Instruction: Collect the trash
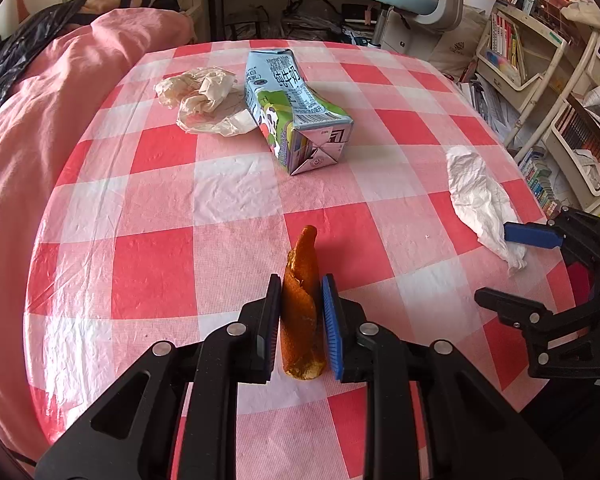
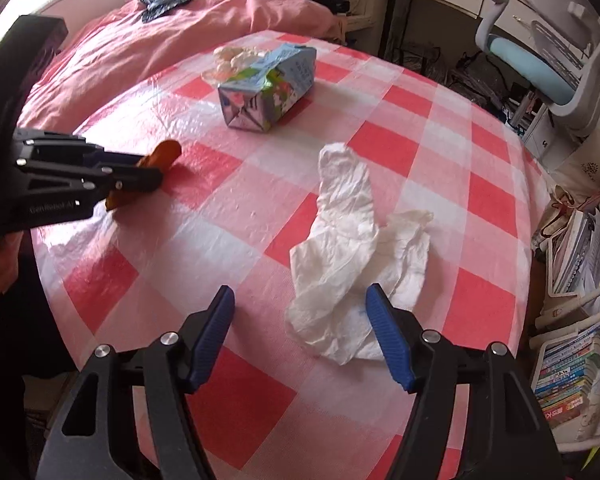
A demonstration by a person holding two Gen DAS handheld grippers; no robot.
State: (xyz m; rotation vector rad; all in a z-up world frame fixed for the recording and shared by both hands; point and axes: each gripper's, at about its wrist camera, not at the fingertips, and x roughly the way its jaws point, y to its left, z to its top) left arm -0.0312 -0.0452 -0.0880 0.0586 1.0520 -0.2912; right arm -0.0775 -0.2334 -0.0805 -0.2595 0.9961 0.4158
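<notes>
My left gripper (image 1: 301, 292) is shut on an orange peel (image 1: 302, 304) at the near edge of the red-and-white checked table (image 1: 160, 160); the peel also shows in the right wrist view (image 2: 165, 153). My right gripper (image 2: 300, 300) is open just in front of a crumpled white tissue (image 2: 340, 248), its right pad next to the tissue's near end. A milk carton (image 1: 292, 112) lies on its side farther back, with a crumpled beige wrapper (image 1: 204, 100) beside it. The tissue (image 1: 480, 200) and right gripper (image 1: 512, 268) show at the right of the left wrist view.
A bed with a pink quilt (image 1: 40, 100) borders the table's left side. A blue office chair (image 2: 532, 60) and a desk stand behind the table. Bookshelves (image 1: 540, 80) and stacked books (image 2: 572, 376) crowd the right side.
</notes>
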